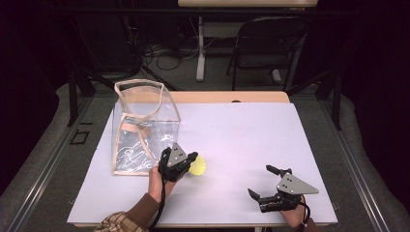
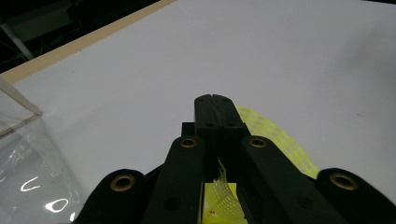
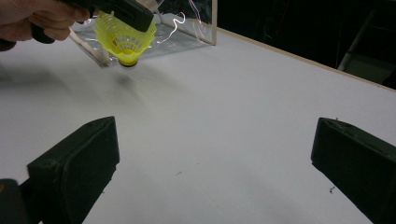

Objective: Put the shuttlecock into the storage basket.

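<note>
Centrally, a flat white board (image 1: 251, 145) with a matte, smooth face covers the table, and a light wooden edge strip (image 1: 227, 97) runs along its far side. Toward the far left corner of the board stands a clear plastic bag (image 1: 145, 126), box-shaped, with glossy crinkled walls, tan edge binding and a tan strap hanging against its near wall; its top is open, and whether anything lies inside cannot be told through the reflections. Just beside the bag's near right corner, the left gripper (image 1: 192, 157) holds a yellow shuttlecock (image 1: 197, 166); its black jaws are closed together on the rim of the skirt. The shuttlecock is a plastic cone of open mesh with a scalloped rim and a rounded cork-coloured tip (image 3: 126, 61), and in the right gripper view it hangs tip-down clear of the board. Well apart from the bag, near the board's front right edge, the right gripper (image 1: 263, 181) sits low over bare board with its blocky black jaws spread wide and nothing between them. No legible writing appears on any item.
</note>
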`<action>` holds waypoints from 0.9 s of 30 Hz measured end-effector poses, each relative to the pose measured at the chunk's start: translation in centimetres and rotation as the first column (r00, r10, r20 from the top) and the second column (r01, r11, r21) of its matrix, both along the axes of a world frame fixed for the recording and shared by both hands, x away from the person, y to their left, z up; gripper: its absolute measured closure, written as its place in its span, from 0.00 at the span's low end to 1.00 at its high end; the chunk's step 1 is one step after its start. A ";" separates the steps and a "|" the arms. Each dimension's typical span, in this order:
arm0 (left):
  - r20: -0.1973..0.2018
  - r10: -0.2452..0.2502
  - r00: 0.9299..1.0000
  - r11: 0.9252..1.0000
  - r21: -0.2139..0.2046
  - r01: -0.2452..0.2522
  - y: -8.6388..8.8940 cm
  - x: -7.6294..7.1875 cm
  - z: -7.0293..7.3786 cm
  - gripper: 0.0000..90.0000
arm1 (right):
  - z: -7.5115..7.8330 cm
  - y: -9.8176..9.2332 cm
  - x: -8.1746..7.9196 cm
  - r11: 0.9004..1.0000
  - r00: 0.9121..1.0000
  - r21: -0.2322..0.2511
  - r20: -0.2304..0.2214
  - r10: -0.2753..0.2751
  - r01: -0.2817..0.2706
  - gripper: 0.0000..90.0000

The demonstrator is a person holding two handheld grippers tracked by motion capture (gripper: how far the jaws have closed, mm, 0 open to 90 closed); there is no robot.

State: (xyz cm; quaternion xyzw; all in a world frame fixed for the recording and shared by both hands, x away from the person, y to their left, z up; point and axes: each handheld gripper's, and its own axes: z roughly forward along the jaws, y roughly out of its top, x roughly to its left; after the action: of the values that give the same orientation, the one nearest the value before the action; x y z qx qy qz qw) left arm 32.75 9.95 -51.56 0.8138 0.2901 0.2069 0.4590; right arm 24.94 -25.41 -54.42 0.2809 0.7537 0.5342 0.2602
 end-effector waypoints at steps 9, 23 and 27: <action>-0.008 -0.004 1.000 0.999 -0.040 0.004 0.6 0.7 1.0 1.00 | 0.0 0.0 0.0 1.000 1.000 0.001 0.000 -0.002 0.002 0.01; -0.029 -0.023 0.999 0.997 -0.069 0.021 1.0 2.0 2.5 1.00 | 0.0 0.0 -0.1 1.000 1.000 -0.001 0.002 -0.002 0.002 0.01; -0.042 -0.030 0.999 0.996 -0.083 0.027 1.1 2.4 2.8 1.00 | 0.0 0.0 0.0 1.000 1.000 0.000 0.002 -0.003 0.003 0.01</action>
State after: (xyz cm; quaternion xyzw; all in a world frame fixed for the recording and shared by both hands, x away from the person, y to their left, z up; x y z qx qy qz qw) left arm 35.16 11.05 -48.78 0.8026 0.2965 0.1706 0.4886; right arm 24.92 -25.41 -54.40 0.2815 0.7529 0.5343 0.2617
